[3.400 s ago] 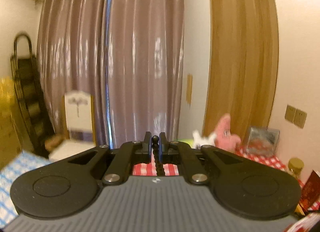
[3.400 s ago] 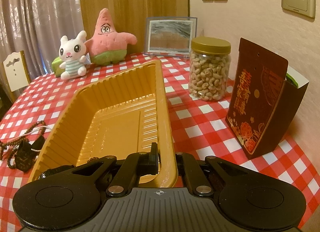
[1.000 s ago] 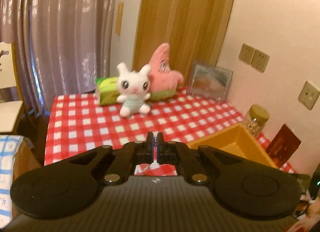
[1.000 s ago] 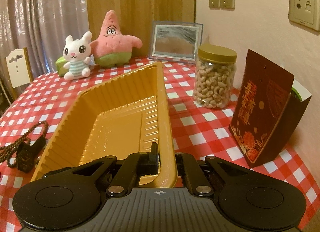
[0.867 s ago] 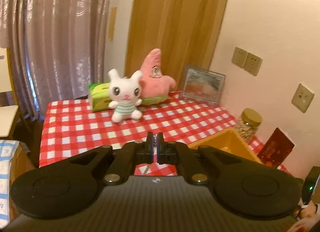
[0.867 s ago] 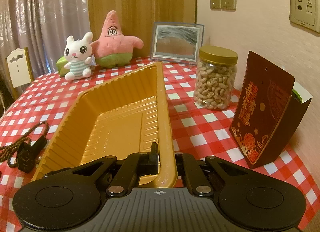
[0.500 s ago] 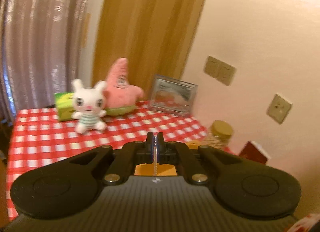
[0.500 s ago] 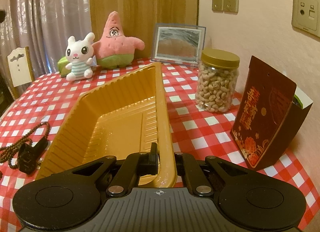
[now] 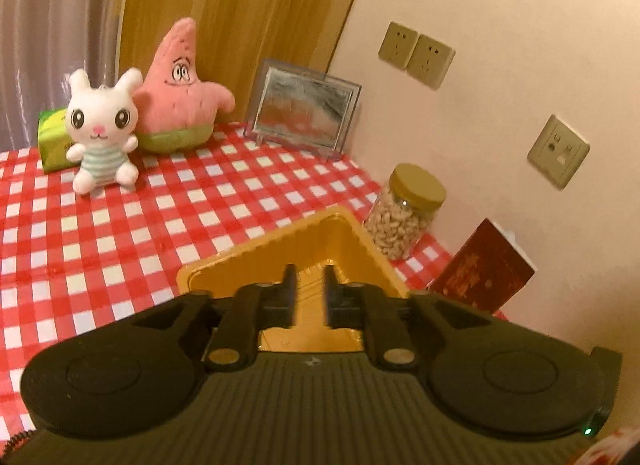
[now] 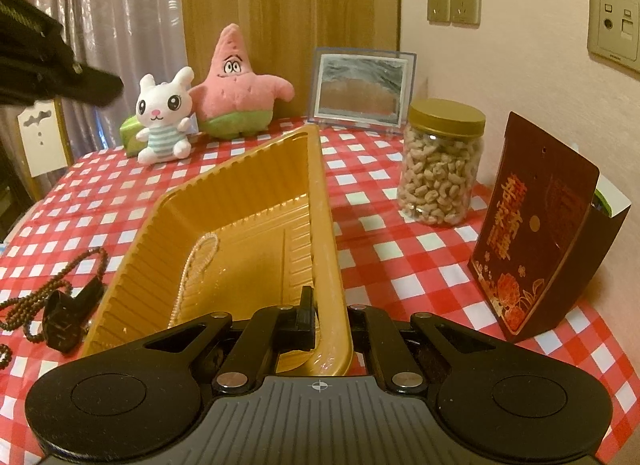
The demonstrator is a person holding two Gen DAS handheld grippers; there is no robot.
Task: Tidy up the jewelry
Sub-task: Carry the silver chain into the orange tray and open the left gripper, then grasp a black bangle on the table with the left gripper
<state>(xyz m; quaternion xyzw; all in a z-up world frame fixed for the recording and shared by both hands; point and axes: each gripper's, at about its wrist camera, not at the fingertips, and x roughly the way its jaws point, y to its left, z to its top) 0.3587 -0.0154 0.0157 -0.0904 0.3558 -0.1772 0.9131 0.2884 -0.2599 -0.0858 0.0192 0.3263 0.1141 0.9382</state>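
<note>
1 pearl chain (image 10: 196, 265) lies in the tray (image 10: 240, 201) below the opening, empty left claw (image 9: 310, 291).

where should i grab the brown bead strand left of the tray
Judging by how it lies, pinch the brown bead strand from above at the bare loop arching toward the tray; it lies flat and limp on the cloth, and its lower part tangles around a black piece.

The cloth (image 10: 376, 225) has red and white squares; the tray (image 10: 240, 201) is yellow-gold; the bunny (image 10: 164, 121) is white with a striped shirt; the star toy (image 10: 236, 85) is pink and green; the beads (image 10: 60, 281) are brown; the jar lid (image 10: 446, 119) is gold; the box (image 10: 532, 225) is dark red.
</note>
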